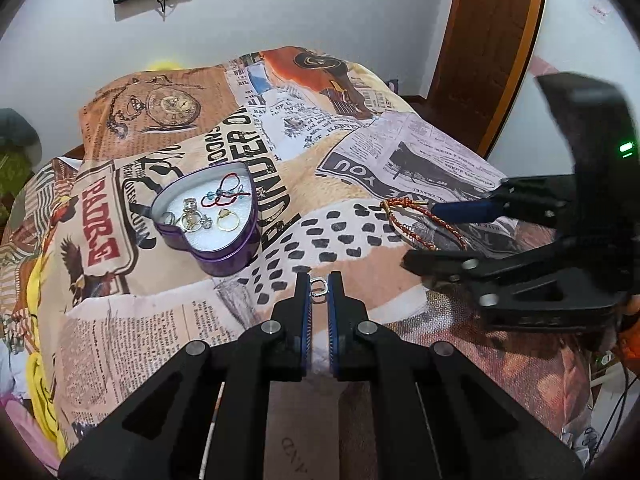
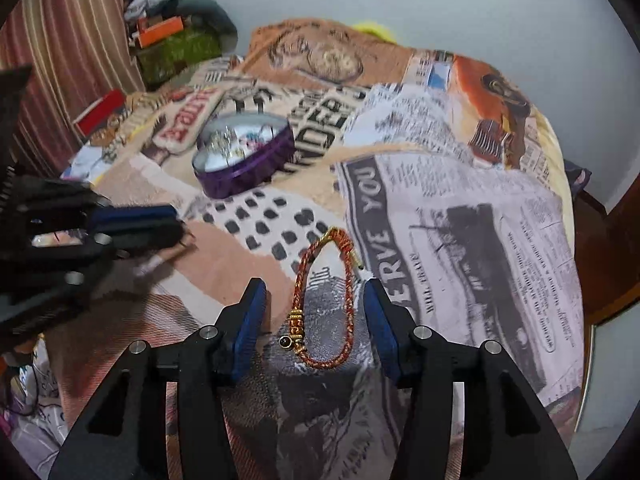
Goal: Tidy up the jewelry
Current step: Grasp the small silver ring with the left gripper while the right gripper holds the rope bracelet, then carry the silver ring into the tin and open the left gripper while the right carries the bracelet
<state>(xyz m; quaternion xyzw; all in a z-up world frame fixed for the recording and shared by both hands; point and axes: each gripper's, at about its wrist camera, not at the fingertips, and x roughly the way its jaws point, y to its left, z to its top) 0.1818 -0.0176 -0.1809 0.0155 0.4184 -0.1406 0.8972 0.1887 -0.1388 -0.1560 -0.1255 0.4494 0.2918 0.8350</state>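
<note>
Left tongs [image 1: 319,286] pinching small silver ring [image 1: 319,285]; right tongs [image 2: 316,312] spread, braided bracelet [image 2: 324,300] lying between.

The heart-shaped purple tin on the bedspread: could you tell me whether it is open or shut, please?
Open. The heart-shaped purple tin has no lid on it, and its white lining, gold ring and red cord bracelet show from above.

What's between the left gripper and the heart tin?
Only bare printed bedspread, per the left wrist view. The left gripper is shut on a small silver ring; the heart tin sits beyond.
</note>
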